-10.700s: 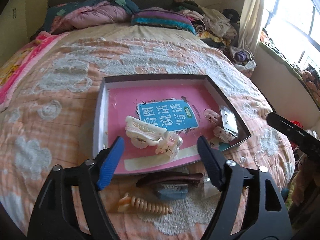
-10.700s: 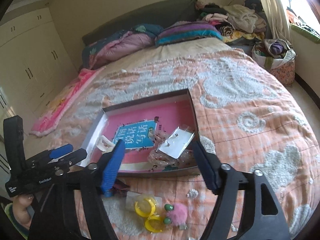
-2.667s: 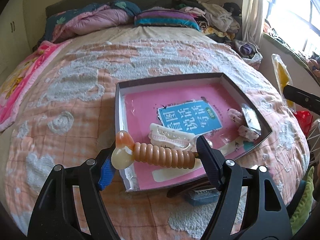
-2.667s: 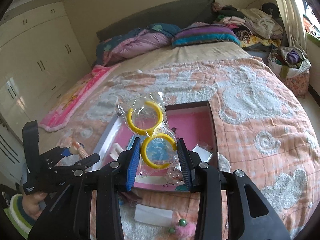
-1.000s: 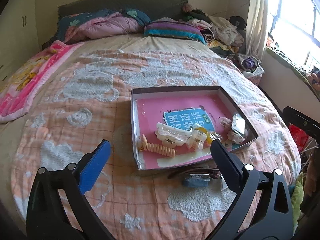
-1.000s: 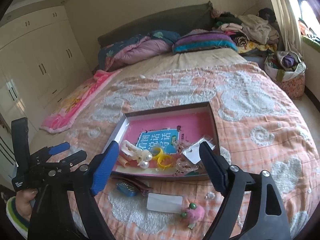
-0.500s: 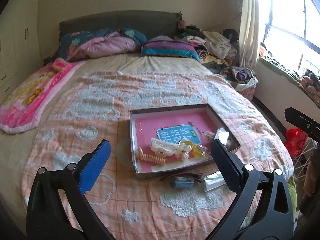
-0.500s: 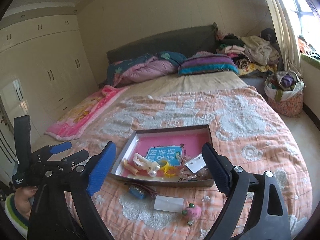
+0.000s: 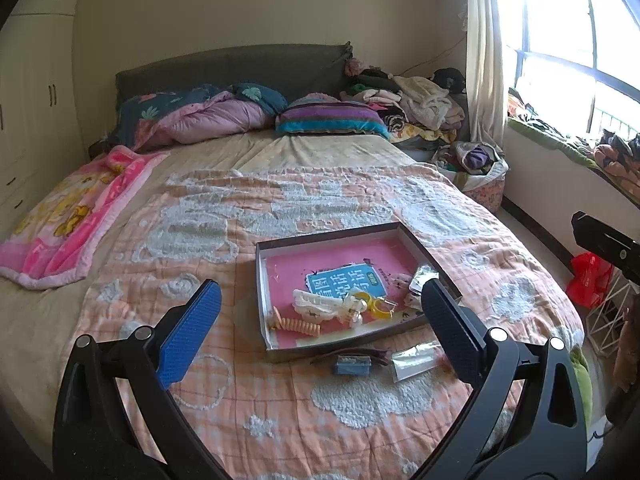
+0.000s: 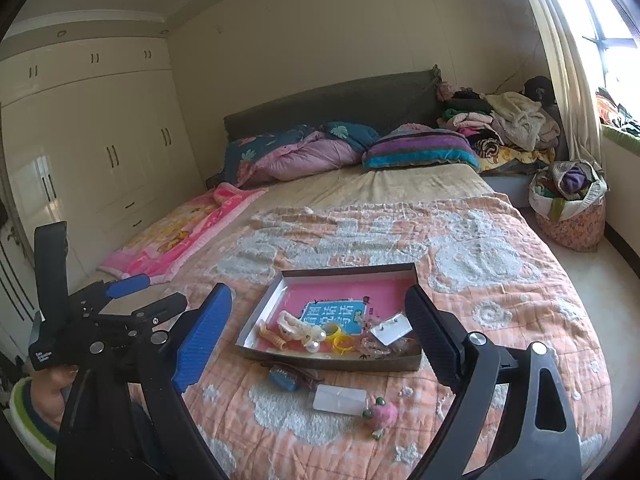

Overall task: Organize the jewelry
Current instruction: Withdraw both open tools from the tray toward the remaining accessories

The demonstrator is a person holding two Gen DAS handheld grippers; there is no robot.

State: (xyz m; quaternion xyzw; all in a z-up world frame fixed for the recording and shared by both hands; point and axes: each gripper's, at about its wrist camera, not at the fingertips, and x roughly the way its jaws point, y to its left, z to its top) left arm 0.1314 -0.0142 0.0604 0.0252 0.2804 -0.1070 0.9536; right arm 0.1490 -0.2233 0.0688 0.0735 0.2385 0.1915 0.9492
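Both the left gripper (image 9: 320,316) and right gripper (image 10: 320,330) stand wide apart, empty; the shallow pink-lined cardboard tray (image 10: 264,312) lies well beyond the jaws. Inside: one white claw clip (image 10: 292,325), two yellow rings (image 10: 339,340), one ribbed peach clip (image 10: 272,336).

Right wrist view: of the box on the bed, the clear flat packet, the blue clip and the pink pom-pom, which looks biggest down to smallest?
1. Box
2. Clear flat packet
3. Pink pom-pom and blue clip look alike; unranked.

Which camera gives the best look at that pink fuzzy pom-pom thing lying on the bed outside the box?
The right wrist view: the pink pom-pom lies in plain sight on the bedspread, beside the clear packet. In the left wrist view it is almost wholly hidden behind the left gripper's right finger.
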